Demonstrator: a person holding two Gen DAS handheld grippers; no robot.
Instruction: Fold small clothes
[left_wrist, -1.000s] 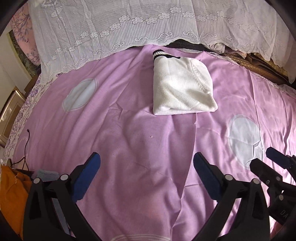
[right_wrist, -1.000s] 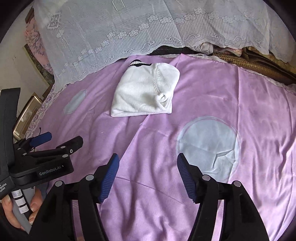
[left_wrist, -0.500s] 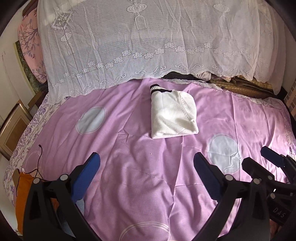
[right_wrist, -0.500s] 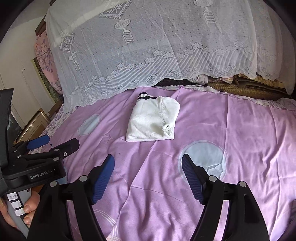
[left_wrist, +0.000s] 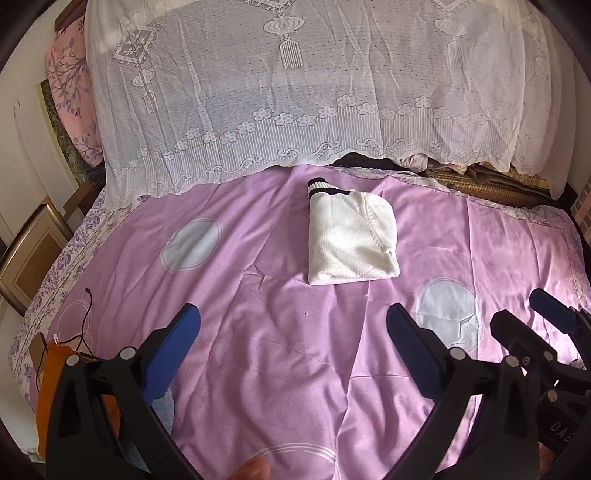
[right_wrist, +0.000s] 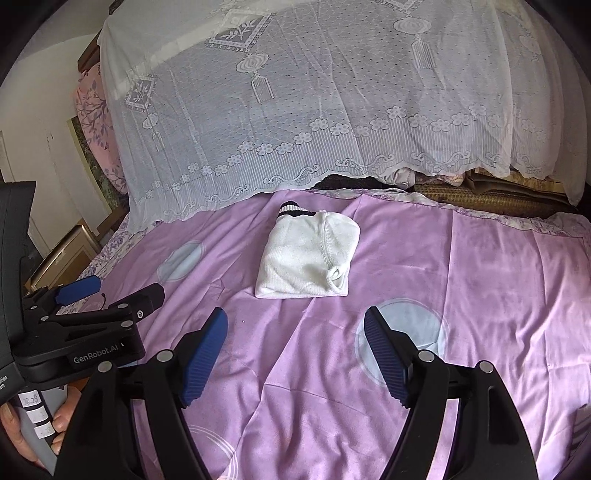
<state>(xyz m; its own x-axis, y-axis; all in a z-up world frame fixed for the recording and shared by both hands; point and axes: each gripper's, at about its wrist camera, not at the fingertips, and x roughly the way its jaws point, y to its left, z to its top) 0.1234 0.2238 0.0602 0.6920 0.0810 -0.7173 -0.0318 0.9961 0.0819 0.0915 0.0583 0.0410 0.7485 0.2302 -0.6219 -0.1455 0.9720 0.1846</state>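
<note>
Apparently the fold itself is done: the white knitted garment (left_wrist: 351, 240) lies as a compact, squarish packet on the pink bedspread (left_wrist: 258, 350), towards the far edge of the bed and roughly midway between its left and right sides, just short of the lace cloth (left_wrist: 295, 92) draped over the bedding at the head. A dark-striped cuff pokes out at the packet's far left corner.

The left hand-held gripper (left_wrist: 291, 332) hangs over the near half of the bed with its blue pads spread wide and nothing between them. The right hand-held gripper (right_wrist: 295, 339) is likewise spread and empty, well apart from the garment.

So the step in hand looks like the pause after one piece is finished. An orange cloth (left_wrist: 51, 373) shows at the near left edge of the bed, partly hidden behind the left fingers; it may be the next piece, though that is only a guess. If so, the next move calls for reaching to that edge, pinching the fabric by a hem or shoulder, and drawing it onto the bare middle of the bedspread to spread it flat, without disturbing the folded packet.
</note>
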